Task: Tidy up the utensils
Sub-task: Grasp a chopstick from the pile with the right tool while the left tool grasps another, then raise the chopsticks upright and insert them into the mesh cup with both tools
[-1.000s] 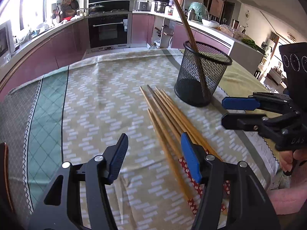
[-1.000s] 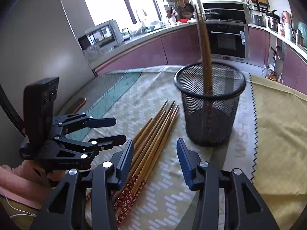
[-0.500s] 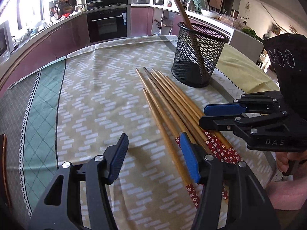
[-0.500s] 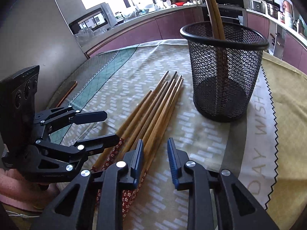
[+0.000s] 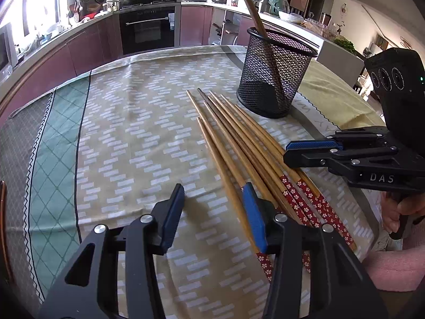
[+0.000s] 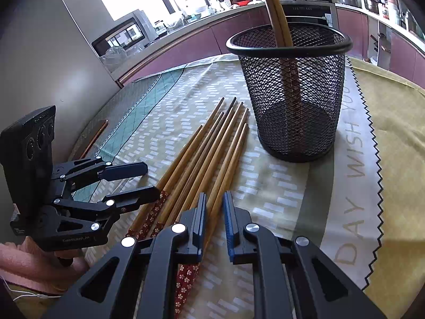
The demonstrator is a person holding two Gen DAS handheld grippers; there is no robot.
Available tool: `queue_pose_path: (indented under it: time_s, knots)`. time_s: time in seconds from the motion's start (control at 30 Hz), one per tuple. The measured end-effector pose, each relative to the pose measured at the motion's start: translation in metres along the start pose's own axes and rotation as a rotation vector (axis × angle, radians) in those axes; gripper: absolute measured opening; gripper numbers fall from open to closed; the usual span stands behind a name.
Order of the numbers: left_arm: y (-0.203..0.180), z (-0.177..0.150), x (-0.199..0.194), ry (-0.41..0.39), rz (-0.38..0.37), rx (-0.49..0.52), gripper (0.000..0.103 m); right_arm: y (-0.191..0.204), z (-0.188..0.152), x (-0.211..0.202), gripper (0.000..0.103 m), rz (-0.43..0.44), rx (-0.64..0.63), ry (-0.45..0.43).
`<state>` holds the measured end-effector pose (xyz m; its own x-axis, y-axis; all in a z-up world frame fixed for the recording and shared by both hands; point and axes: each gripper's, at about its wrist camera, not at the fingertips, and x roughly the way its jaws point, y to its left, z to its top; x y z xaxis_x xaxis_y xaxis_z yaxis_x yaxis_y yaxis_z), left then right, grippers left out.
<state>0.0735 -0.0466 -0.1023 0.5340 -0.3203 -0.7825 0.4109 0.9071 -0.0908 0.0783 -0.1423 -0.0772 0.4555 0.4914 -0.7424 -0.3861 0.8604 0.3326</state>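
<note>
Several wooden chopsticks point(image 5: 239, 146) with red flowered ends lie side by side on the tablecloth, also in the right wrist view point(image 6: 207, 159). A black mesh cup point(image 5: 276, 77) stands past their tips, holding two upright chopsticks point(image 6: 279, 13). My left gripper point(image 5: 215, 212) is open, low over the cloth; its right finger rests by the leftmost chopstick. My right gripper point(image 6: 214, 226) has narrowed around the rightmost chopstick's point(image 6: 228, 170) handle end, with a small gap on each side. It also shows from the side in the left wrist view point(image 5: 300, 151).
The round table has a patterned cloth point(image 5: 132, 133) and a yellow cloth point(image 6: 393, 122) on the right. A phone-like object point(image 6: 93, 138) lies near the left edge. Kitchen counters and an oven point(image 5: 147, 29) stand behind.
My right gripper has come down to the chopstick ends and its jaws have narrowed from wide open. My left gripper has drawn nearer to the chopsticks and stays open.
</note>
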Motion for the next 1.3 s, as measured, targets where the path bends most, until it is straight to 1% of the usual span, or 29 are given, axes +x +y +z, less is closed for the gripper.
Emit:
queue_pose_path:
  time_s: [0.1,0.17,0.2,0.23,0.33,0.4,0.47,0.5,0.57,0.6,0.63,0.77,0.97,1.07,1.2,1.3]
  knots:
    - [0.002,0.0,0.0,0.004,-0.008,-0.002,0.042,-0.004,0.0,-0.001,0.008,-0.007,0.01,0.001]
    - [0.002,0.0,0.001,0.009,-0.008,0.003,0.042,-0.004,0.0,-0.001,0.01,-0.024,0.007,0.001]
    - [0.001,0.001,0.001,0.011,-0.005,0.007,0.043,-0.002,0.0,-0.001,0.014,-0.038,0.001,0.003]
    - [0.0,0.001,0.002,0.013,-0.001,0.012,0.043,0.0,0.001,0.0,0.015,-0.051,-0.01,0.004]
    - [-0.003,0.003,0.005,0.017,0.017,0.029,0.042,0.006,0.002,0.002,0.016,-0.095,-0.05,0.005]
    - [-0.003,0.005,0.007,0.017,0.029,0.037,0.04,0.01,0.002,0.005,0.016,-0.121,-0.075,0.004]
    - [-0.003,0.008,0.009,0.015,0.042,0.034,0.034,0.012,0.004,0.007,0.016,-0.136,-0.084,-0.001]
    - [-0.003,0.008,0.009,0.014,0.042,0.031,0.033,0.012,0.004,0.008,0.016,-0.135,-0.082,-0.004]
    - [-0.001,0.01,0.011,0.011,0.049,0.017,0.023,0.01,0.006,0.009,0.014,-0.131,-0.069,-0.009]
    - [-0.001,0.011,0.011,0.01,0.052,0.009,0.02,0.008,0.006,0.009,0.011,-0.126,-0.059,-0.012]
    - [0.0,0.012,0.011,0.01,0.048,-0.001,0.016,0.006,0.007,0.009,0.01,-0.114,-0.046,-0.014]
    - [0.005,0.012,0.011,0.005,0.037,-0.039,0.008,-0.002,0.005,0.005,0.007,-0.087,-0.008,-0.024]
    - [0.007,0.011,0.002,-0.016,0.008,-0.06,0.008,0.001,0.006,-0.008,0.006,-0.042,-0.019,-0.058]
    - [0.005,0.01,-0.005,-0.029,-0.043,-0.054,0.008,0.007,0.007,-0.01,0.006,-0.01,-0.051,-0.058]
    - [-0.002,0.008,0.001,-0.001,-0.043,-0.014,0.008,0.01,0.007,-0.001,0.006,-0.031,-0.085,-0.012]
    - [-0.005,0.007,0.006,0.014,-0.043,0.002,0.008,0.011,0.008,0.001,0.006,-0.05,-0.099,0.005]
